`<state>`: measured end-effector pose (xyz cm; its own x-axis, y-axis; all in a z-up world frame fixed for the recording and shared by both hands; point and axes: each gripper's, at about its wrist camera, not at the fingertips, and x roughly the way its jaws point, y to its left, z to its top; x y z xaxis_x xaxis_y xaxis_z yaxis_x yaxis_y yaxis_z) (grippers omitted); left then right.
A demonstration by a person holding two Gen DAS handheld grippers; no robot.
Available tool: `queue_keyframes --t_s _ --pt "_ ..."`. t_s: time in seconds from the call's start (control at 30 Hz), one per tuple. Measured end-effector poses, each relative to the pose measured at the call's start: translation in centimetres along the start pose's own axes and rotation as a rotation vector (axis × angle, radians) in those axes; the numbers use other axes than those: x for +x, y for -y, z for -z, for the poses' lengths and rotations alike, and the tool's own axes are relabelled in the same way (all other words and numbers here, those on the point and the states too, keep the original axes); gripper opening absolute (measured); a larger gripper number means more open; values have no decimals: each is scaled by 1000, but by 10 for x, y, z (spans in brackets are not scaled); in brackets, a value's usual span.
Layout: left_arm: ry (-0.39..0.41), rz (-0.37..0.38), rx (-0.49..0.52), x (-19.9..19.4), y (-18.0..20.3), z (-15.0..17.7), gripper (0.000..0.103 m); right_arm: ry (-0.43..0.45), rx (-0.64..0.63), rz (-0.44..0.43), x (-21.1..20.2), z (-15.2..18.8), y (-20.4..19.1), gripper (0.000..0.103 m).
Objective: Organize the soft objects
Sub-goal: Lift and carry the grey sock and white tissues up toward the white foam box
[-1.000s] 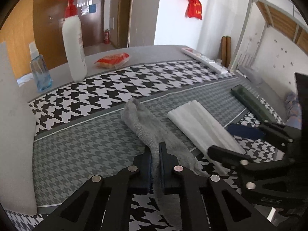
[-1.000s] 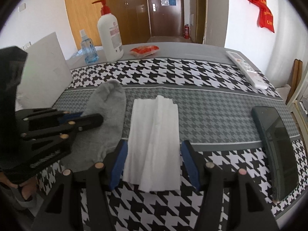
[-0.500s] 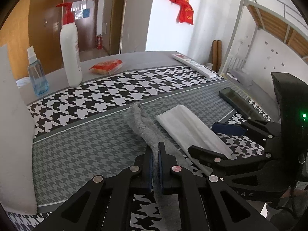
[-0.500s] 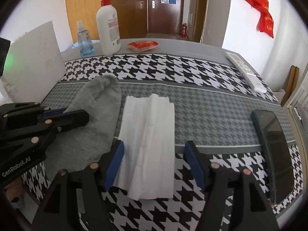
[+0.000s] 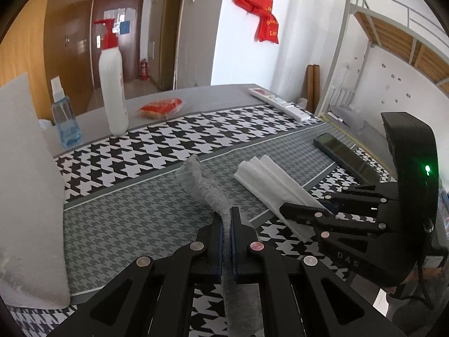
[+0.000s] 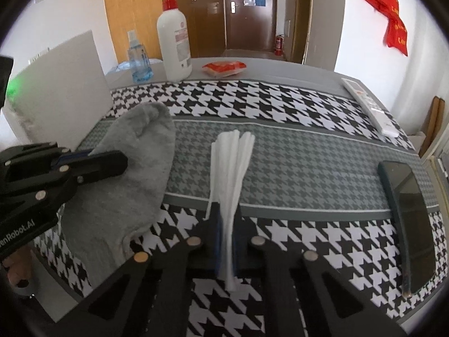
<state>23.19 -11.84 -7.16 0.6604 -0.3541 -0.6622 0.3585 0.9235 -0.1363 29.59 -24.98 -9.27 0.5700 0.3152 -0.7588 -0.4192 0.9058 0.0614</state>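
A houndstooth cloth (image 6: 280, 151) in black, white and grey covers the table, and a white board (image 6: 59, 90) stands upright at its left edge. The grey sock (image 6: 132, 174) lies on the left part of the cloth, its toe end toward the far side; the left gripper (image 5: 226, 224) is clamped tight on it, jaws pressed together with only the fabric between them, so the sock bunches into a narrow ridge ahead of the fingers (its cuff end hangs below them). Just beside it, the white folded tissue (image 6: 233, 168) is pinched at its near end by the right gripper (image 6: 228, 233), jaws closed on it, the layers fanning out beyond. A dark phone (image 6: 407, 210) lies well apart at the right.
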Motion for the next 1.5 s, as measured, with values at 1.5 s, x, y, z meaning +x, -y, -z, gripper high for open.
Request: queue_keyframes --t_s 1.5 --pt "226 -169 28 -97 -23 -27 4 279 -22 -40 -94 -31 -51 9"
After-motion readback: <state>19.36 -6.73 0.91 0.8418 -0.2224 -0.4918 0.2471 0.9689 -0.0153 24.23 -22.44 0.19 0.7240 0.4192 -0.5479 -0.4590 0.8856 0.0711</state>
